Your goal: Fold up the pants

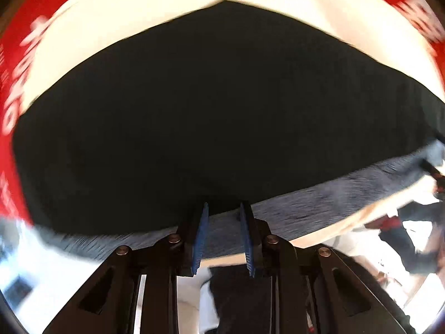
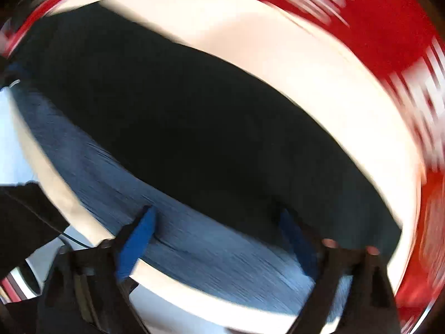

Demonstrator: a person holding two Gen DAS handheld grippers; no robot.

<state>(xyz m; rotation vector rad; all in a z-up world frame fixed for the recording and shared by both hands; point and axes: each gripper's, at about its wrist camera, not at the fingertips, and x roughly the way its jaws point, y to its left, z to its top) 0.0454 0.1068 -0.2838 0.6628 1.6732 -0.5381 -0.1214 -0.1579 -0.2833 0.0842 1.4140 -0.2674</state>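
Note:
Dark pants (image 1: 194, 117) lie spread on a cream table top (image 1: 133, 22), with a blue-grey waistband strip (image 1: 319, 203) along their near edge. My left gripper (image 1: 223, 208) has its blue pads a small gap apart over that strip, with no cloth between them. In the right wrist view the pants (image 2: 180, 117) and the blue-grey strip (image 2: 194, 239) run diagonally. My right gripper (image 2: 219, 217) is wide open above the strip, blue pads (image 2: 139, 236) far apart. Both views are motion-blurred.
A red band with white lettering (image 1: 16, 83) borders the table's far side, and it also shows in the right wrist view (image 2: 389, 41). Beyond the near table edge (image 1: 333, 231) is a bright floor with dark shapes (image 1: 411, 239).

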